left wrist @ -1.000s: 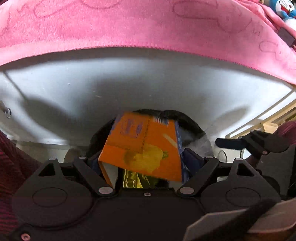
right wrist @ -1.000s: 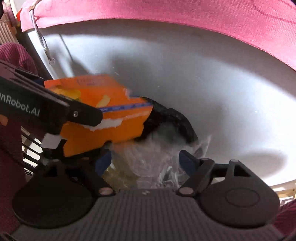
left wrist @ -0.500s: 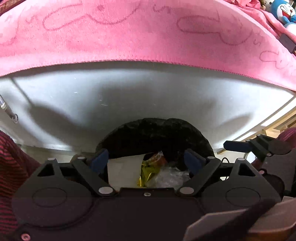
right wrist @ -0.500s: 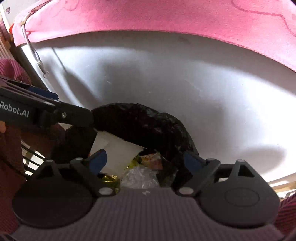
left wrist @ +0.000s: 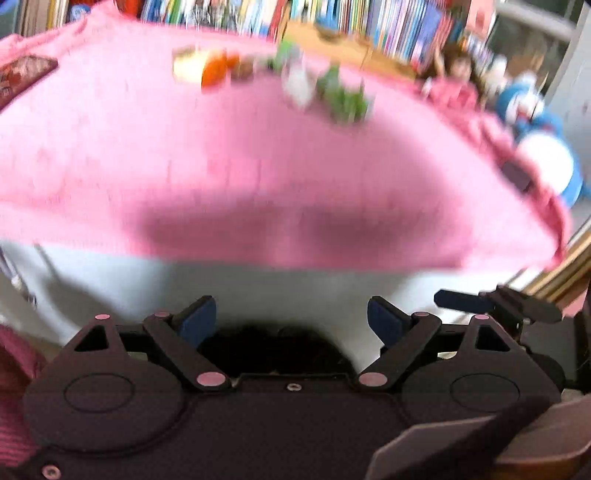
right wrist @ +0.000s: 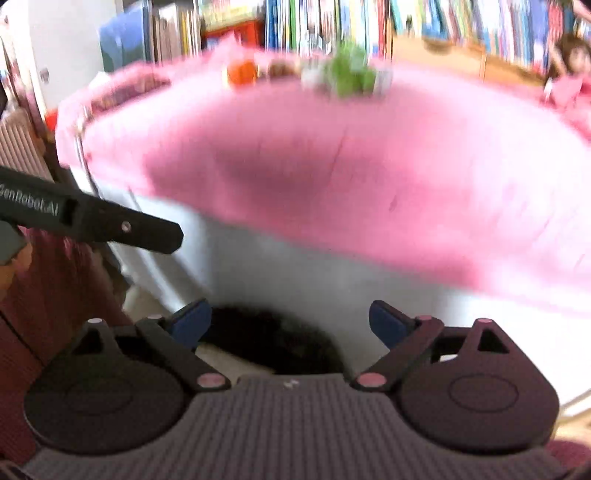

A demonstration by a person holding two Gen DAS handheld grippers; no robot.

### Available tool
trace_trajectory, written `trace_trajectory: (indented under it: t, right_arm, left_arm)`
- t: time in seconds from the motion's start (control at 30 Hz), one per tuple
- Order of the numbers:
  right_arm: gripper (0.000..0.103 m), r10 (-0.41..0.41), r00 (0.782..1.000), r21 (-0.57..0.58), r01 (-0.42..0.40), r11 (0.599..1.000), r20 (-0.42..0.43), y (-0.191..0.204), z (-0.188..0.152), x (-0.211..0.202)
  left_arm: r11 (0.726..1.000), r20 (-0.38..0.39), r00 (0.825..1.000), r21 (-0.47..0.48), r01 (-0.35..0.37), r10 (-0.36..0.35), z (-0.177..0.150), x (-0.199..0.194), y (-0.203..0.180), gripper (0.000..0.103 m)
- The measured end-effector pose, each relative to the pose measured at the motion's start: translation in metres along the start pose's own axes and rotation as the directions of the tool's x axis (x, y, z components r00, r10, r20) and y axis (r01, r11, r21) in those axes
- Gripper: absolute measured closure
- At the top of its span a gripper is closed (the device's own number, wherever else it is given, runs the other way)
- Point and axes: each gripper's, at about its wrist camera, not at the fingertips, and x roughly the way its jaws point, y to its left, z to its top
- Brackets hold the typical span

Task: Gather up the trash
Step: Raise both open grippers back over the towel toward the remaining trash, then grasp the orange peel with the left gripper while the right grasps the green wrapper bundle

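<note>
The black trash bag [left wrist: 273, 347] lies low between the fingers of my left gripper [left wrist: 291, 317], which is open and holds nothing. In the right wrist view the same bag [right wrist: 273, 339] sits below my right gripper [right wrist: 288, 317]; its jaws are opening and nothing is between them. Both grippers hang above the bag, in front of the white table side [left wrist: 295, 284]. Blurred items lie at the far edge of the pink cloth [left wrist: 258, 166]: an orange thing [left wrist: 214, 70] and a green thing [left wrist: 343, 99]. The bag's contents are hidden.
A bookshelf [left wrist: 369, 18] stands behind the table. A blue and white plush toy [left wrist: 535, 140] sits at the right. The left gripper's finger [right wrist: 110, 221] crosses the right wrist view at the left. A red sleeve [right wrist: 55, 295] is at the left edge.
The orange box held over the bag a second ago dropped into it and is out of sight. Both grippers rose and tilted up, so the tabletop and shelf came into view.
</note>
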Motion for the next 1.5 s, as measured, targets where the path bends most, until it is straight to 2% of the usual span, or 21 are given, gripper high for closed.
trace_trajectory:
  t: [0.13,0.23,0.33,0.43,0.57,0.7,0.83,1.03,1.13,1.27,1.37,1.5]
  right_arm:
    - [0.002,-0.022,0.992,-0.003,0.023,1.000,0.127,-0.008,0.021,-0.019]
    - [0.002,-0.094,0.975,-0.012,0.098,0.995,0.199,-0.012,0.036,-0.018]
    - [0.002,-0.159,0.955,0.007,0.163,0.987,0.252,-0.020,0.051,-0.009]
    - [0.001,-0.182,0.944,0.037,0.179,0.983,0.274,-0.030,0.069,0.007]
    - [0.002,-0.178,0.947,0.109,0.154,0.982,0.268,-0.043,0.087,0.032]
    - [0.006,-0.203,0.941,0.164,0.162,0.973,0.271,-0.051,0.100,0.047]
    - [0.007,-0.212,0.941,0.157,0.175,0.972,0.265,-0.054,0.114,0.062]
    - [0.007,-0.210,0.949,0.095,0.193,0.977,0.235,-0.053,0.131,0.086]
    - [0.008,-0.209,0.956,0.086,0.195,0.977,0.207,-0.053,0.138,0.097]
    - [0.010,-0.205,0.961,0.061,0.197,0.978,0.186,-0.051,0.144,0.107]
    - [0.010,-0.171,0.969,0.057,0.163,0.985,0.178,-0.052,0.148,0.113]
    - [0.010,-0.142,0.974,0.056,0.134,0.989,0.178,-0.052,0.154,0.119]
  left_arm:
    - [1.000,0.098,0.995,0.014,0.023,-0.025,0.026,-0.020,-0.001,0.015]
    - [0.999,0.170,0.985,0.042,-0.033,0.026,0.045,-0.025,-0.002,0.015]
    - [0.995,0.259,0.963,0.043,-0.094,0.080,0.066,-0.021,0.002,0.012]
    - [0.988,0.334,0.934,0.034,-0.148,0.129,0.086,-0.010,0.008,0.012]
    - [0.981,0.375,0.909,0.003,-0.195,0.180,0.109,0.017,0.017,0.013]
    - [0.978,0.405,0.891,-0.049,-0.202,0.204,0.125,0.043,0.030,0.015]
    - [0.976,0.419,0.882,-0.063,-0.209,0.216,0.140,0.062,0.040,0.014]
    - [0.974,0.412,0.884,-0.041,-0.224,0.221,0.157,0.087,0.047,0.013]
    - [0.971,0.396,0.890,-0.013,-0.240,0.225,0.166,0.100,0.049,0.013]
    - [0.970,0.360,0.907,0.024,-0.243,0.218,0.171,0.112,0.050,0.014]
    - [0.976,0.333,0.922,0.021,-0.217,0.198,0.170,0.118,0.054,0.020]
    - [0.976,0.333,0.920,-0.001,-0.217,0.205,0.168,0.118,0.057,0.043]
